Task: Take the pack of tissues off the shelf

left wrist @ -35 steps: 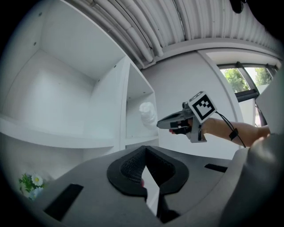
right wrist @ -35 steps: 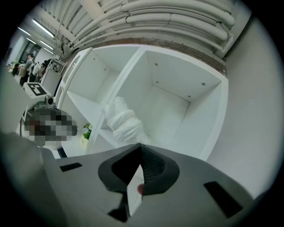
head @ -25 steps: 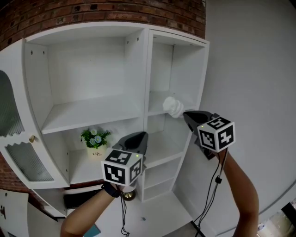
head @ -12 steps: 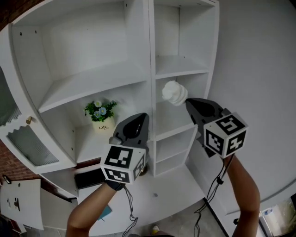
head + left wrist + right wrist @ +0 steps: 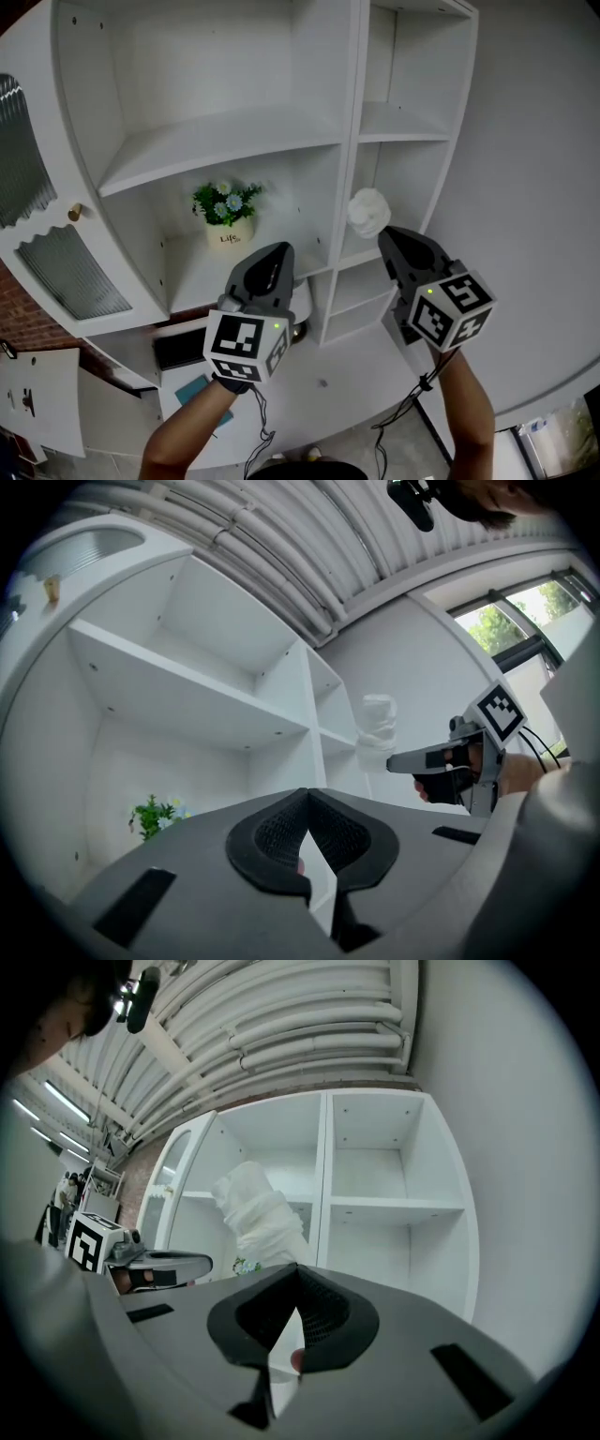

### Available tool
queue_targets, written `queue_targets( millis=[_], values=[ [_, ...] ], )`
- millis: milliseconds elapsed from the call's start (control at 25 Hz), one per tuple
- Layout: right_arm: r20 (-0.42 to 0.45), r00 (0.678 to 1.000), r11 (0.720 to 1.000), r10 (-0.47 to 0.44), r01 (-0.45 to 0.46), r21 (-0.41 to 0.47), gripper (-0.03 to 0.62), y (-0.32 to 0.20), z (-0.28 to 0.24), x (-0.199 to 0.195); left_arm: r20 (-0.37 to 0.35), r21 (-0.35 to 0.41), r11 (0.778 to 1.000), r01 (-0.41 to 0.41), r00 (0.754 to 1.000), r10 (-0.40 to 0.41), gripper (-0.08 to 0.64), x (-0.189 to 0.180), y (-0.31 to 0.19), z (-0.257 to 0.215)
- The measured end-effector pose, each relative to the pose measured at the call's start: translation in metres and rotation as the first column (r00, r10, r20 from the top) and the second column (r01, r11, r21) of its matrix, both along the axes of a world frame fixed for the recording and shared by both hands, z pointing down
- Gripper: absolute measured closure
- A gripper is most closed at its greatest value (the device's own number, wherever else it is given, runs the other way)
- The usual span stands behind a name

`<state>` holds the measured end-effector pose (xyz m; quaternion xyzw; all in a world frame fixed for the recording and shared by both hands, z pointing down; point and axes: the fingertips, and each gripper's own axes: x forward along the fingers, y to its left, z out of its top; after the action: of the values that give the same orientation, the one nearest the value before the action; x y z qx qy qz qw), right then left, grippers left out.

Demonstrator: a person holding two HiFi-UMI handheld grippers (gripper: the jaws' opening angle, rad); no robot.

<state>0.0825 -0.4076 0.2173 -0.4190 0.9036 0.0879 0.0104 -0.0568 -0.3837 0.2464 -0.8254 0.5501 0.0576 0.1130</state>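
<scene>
As my right fingers (image 5: 405,255) are closed on the pack of tissues (image 5: 368,212), it stands upright from their tips, before the shelf (image 5: 225,131) and, I think, clear of it. My left fingers (image 5: 267,272), closed and empty, are farther away.

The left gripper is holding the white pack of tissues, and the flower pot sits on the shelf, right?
Not quite. It is the right gripper that holds the pack of tissues; the left gripper is shut with nothing in it. The head view shows this. The flower pot does sit on the shelf.
</scene>
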Motion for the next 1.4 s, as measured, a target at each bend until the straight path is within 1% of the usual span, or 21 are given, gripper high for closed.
queue_targets(
  millis=[120,240,400,520,640,720,840,960,1080,1160,1280,1400],
  values=[
    [0.001,1.000,0.999,0.007,-0.007,-0.032,0.592,0.004,0.028,-0.015,-0.020,-0.012,1.000,0.012,1.000,-0.012,0.543,-0.016,0.003,0.019],
    [-0.010,1.000,0.998,0.023,-0.024,-0.054,0.592,0.007,0.059,-0.030,-0.022,-0.020,1.000,0.022,1.000,-0.022,0.543,-0.028,0.007,0.041],
    [0.013,1.000,0.993,0.013,-0.012,-0.121,0.592,0.012,0.102,-0.048,-0.018,-0.038,0.999,0.038,0.999,-0.039,0.543,-0.041,0.012,0.073],
    [0.028,1.000,0.984,0.007,-0.001,-0.180,0.592,0.015,0.139,-0.060,-0.019,-0.075,0.996,0.051,0.998,-0.052,0.543,-0.049,0.015,0.108],
    [0.012,1.000,0.972,0.003,0.000,-0.233,0.592,0.018,0.180,-0.072,-0.028,-0.122,0.990,0.071,0.997,-0.075,0.543,-0.058,0.015,0.150],
    [0.001,1.000,0.962,0.004,-0.003,-0.273,0.592,0.021,0.211,-0.079,-0.031,-0.162,0.982,0.097,0.994,-0.103,0.543,-0.066,0.015,0.181],
    [0.003,1.000,0.938,0.022,-0.019,-0.345,0.592,0.028,0.260,-0.085,-0.034,-0.234,0.965,0.117,0.991,-0.129,0.543,-0.071,0.020,0.233],
    [-0.008,0.999,0.912,0.046,-0.045,-0.408,0.592,0.040,0.309,-0.091,-0.030,-0.276,0.953,0.125,0.990,-0.139,0.543,-0.073,0.027,0.275],
    [-0.037,0.998,0.885,0.057,-0.068,-0.460,0.592,0.054,0.357,-0.097,-0.029,-0.330,0.934,0.139,0.987,-0.157,0.543,-0.077,0.035,0.317],
    [-0.057,0.997,0.869,0.059,-0.079,-0.489,0.592,0.061,0.383,-0.100,-0.016,-0.365,0.919,0.148,0.986,-0.165,0.543,-0.079,0.042,0.341],
    [-0.089,0.994,0.852,0.060,-0.097,-0.514,0.592,0.069,0.414,-0.103,-0.001,-0.402,0.901,0.162,0.984,-0.177,0.543,-0.082,0.050,0.369],
    [-0.108,0.992,0.835,0.068,-0.116,-0.538,0.592,0.075,0.438,-0.104,-0.010,-0.434,0.884,0.174,0.980,-0.198,0.543,-0.088,0.058,0.392]
  ],
)
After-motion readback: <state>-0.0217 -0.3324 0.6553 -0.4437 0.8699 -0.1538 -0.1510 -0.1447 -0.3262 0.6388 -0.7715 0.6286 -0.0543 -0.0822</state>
